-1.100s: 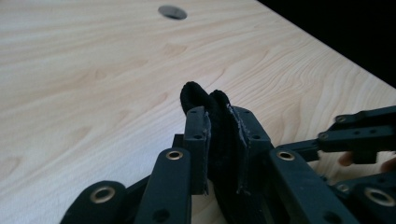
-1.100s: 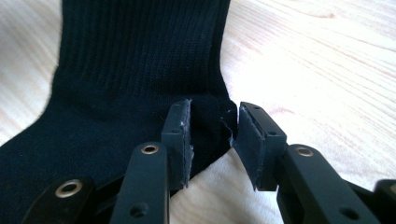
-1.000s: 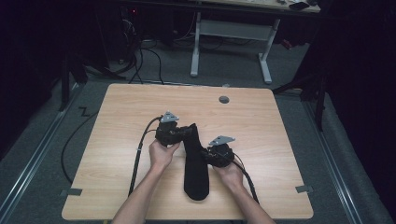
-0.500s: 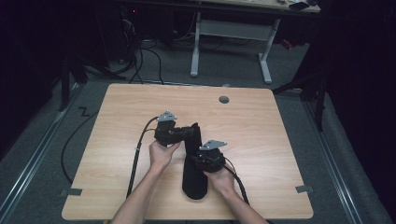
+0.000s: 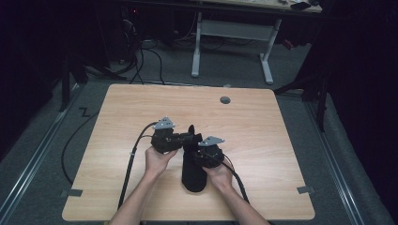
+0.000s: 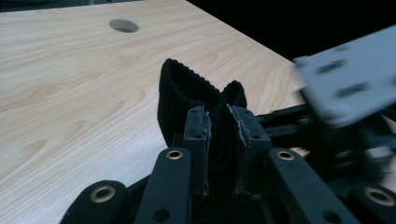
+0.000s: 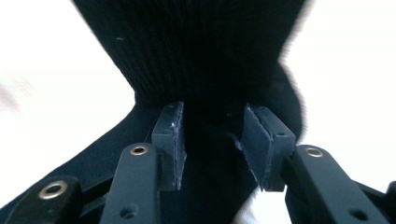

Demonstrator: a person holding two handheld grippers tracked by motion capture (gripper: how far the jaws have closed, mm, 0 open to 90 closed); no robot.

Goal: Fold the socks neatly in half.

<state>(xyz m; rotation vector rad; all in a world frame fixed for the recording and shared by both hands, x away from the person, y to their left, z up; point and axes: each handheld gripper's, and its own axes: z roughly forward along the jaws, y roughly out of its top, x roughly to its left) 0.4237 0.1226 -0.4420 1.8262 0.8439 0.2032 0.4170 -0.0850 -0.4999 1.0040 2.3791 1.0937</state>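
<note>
— Where wood grain runs toward the near edge of the table (image 5: pixel 263 140), black knit sock (image 5: pixel 193 171) lying near centre, ribbed cuff raised.
— Left gripper (image 5: pixel 184 139): clamped tight on cuff. Right gripper (image 5: pixel 201 155): just been opening, jaws part-spread, sock between pads, not pressed.

Light wood-grain table (image 5: pixel 263 126) with rounded corners and a round cable hole (image 5: pixel 225 100) near its far edge, standing on grey carpeted floor (image 5: pixel 42 154); a black knitted sock (image 5: pixel 193 176) lies lengthwise at its centre-front.
</note>
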